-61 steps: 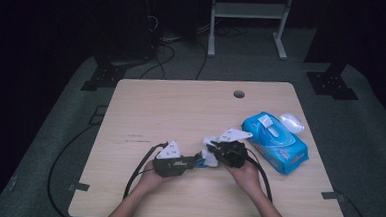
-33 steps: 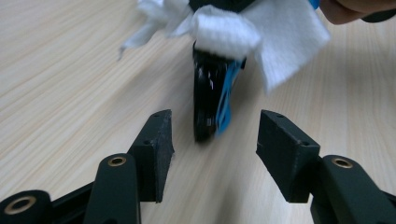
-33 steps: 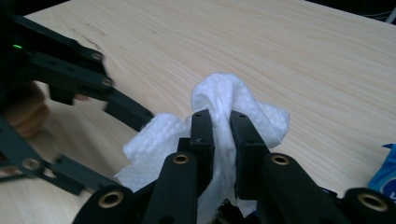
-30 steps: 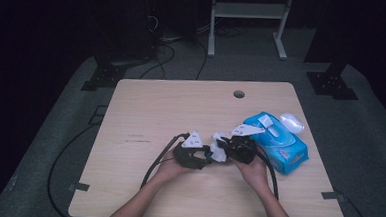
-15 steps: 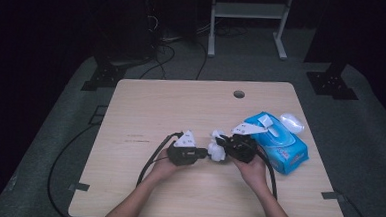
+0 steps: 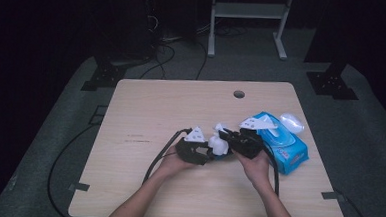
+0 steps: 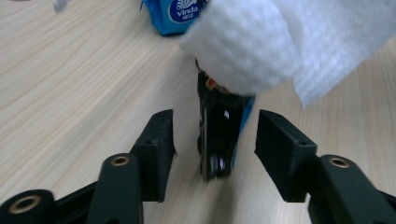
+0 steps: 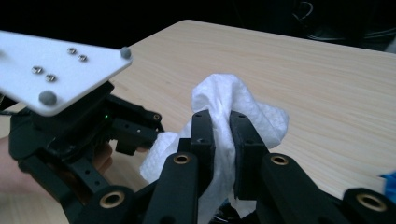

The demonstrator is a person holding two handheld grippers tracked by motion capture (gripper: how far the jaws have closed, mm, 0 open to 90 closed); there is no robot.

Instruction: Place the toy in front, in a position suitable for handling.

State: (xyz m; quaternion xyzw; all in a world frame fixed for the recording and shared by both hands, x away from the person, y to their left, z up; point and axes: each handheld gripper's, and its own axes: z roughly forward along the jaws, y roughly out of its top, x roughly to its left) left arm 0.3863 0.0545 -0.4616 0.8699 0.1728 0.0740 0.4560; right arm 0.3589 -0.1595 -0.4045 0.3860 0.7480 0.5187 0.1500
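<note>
Our right hand-held gripper (image 8: pixel 222 130) is squeezed tight on a white wipe (image 8: pixel 243 105), which bunches up around its two black jaws. In the high view this right hand-held gripper (image 6: pixel 225 138) sits just right of the middle of the frame, with the wipe (image 6: pixel 218 144) at its tip.

Our left hand-held gripper (image 6: pixel 208 150) points at it from the left, almost touching. Its jaws have just been opening. In the left gripper view they (image 7: pixel 212 140) stand apart with a gap on each side, and the tip of the right hand-held gripper stands between them, under the wipe (image 7: pixel 280 42). They press on nothing.

The right gripper view shows the grey plate on the left hand-held gripper.

A blue pack of wipes (image 6: pixel 279 140) lies just to the right, near the right edge of the surface (image 6: pixel 145 116). The left and upper parts of the surface are bare wood with lots of room.
</note>
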